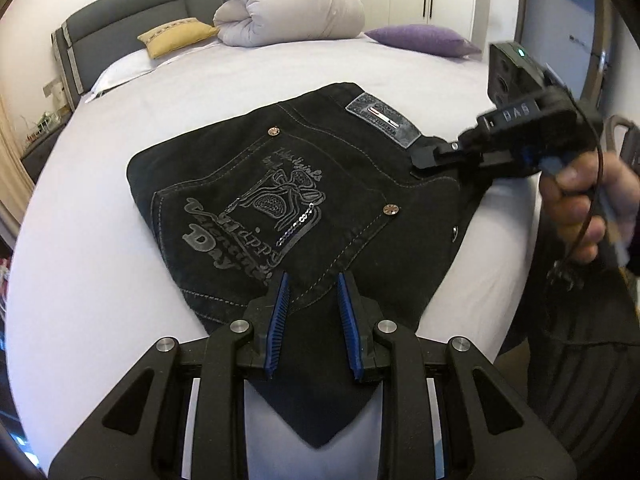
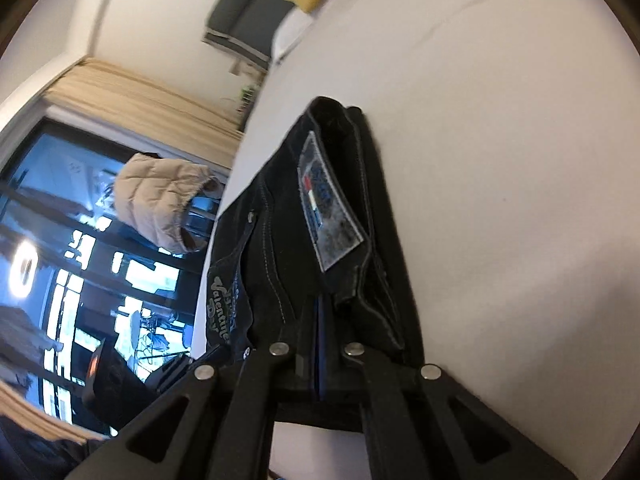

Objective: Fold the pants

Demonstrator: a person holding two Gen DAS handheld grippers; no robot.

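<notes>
Blue-padded fingers [image 1: 280, 300] of the left gripper [image 1: 312, 292] stand apart over the near tip of the folded black pants [image 1: 280, 184], gripping nothing — dark fabric shows in the gap between them. The right gripper [image 1: 426, 158], seen from the left wrist camera, has its fingers pressed together on the waistband corner of the pants beside the grey leather label [image 1: 382, 120]; its own blurred view shows the closed fingers [image 2: 320, 320] pinching an edge of denim near that label [image 2: 330, 208]. The person's hand [image 1: 588, 204] wraps the right gripper's handle. The pants lie as a compact folded bundle on the white bed [image 1: 100, 240], near its front edge, back pocket up with an embroidered "Valentine Day" design [image 1: 256, 216]. Toward the bed's far edge sit a rolled white duvet [image 1: 288, 4], a yellow pillow [image 1: 172, 36] and a purple pillow [image 1: 424, 40] — all well apart from the pants, below the grey headboard [image 1: 132, 20]
</notes>
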